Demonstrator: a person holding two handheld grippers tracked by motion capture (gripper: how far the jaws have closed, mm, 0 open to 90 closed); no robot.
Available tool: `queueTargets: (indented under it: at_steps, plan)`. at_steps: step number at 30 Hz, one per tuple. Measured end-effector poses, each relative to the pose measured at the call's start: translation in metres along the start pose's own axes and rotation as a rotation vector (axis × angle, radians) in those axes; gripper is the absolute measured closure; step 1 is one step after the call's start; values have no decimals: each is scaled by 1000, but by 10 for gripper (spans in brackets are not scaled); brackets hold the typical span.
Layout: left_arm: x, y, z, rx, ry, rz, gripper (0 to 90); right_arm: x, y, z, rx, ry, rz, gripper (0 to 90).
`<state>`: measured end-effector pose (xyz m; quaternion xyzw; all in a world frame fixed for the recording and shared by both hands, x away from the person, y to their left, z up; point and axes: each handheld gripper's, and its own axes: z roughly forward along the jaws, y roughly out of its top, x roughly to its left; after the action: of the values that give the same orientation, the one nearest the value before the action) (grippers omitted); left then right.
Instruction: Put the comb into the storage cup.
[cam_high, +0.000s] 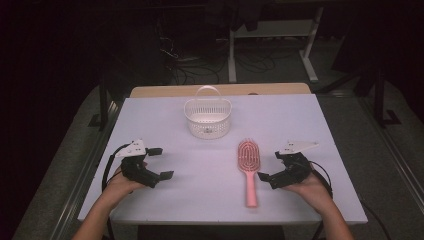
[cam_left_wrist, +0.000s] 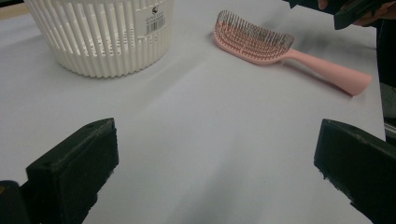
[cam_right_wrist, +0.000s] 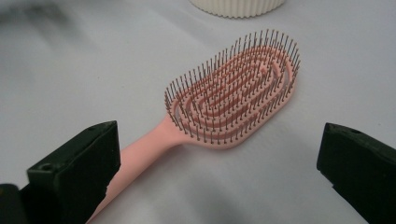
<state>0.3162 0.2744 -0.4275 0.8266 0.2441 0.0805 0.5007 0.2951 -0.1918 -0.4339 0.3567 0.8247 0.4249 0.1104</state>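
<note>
A pink hairbrush (cam_high: 249, 165) lies bristles up on the white table (cam_high: 150, 120), handle toward the near edge. It appears again as the hairbrush (cam_left_wrist: 261, 44) and, close ahead, the hairbrush (cam_right_wrist: 233, 98). A white slatted basket (cam_high: 207, 117) with a handle stands behind it; the basket (cam_left_wrist: 100, 37) has a barcode label, and the basket (cam_right_wrist: 238, 5) edge shows at the top. My right gripper (cam_high: 270, 165) rests open just right of the brush, and my right gripper (cam_right_wrist: 217, 163) has its jaws wide. My left gripper (cam_high: 161, 163) is open at the table's left, and my left gripper (cam_left_wrist: 215, 163) holds nothing.
A wooden board edge (cam_high: 220, 90) runs along the table's far side. Beyond it are dark floor, cables and a white desk frame (cam_high: 270, 35). The other hand's gripper (cam_left_wrist: 350, 11) shows at the top right of the left gripper view.
</note>
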Motion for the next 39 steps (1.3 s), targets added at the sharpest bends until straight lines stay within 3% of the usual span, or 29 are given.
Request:
queueTargets:
  at_steps: [10,19,39]
  plan:
    - [0,1,1,0,4,-8,0,-1,4,-2,3,1,5,0]
    - [-3,0,-1,5,3,9,0,1,11,-3,9,-12,-4,0]
    - [-6,2,2,0,-1,10,0,13,29,6,18,13,-21,0]
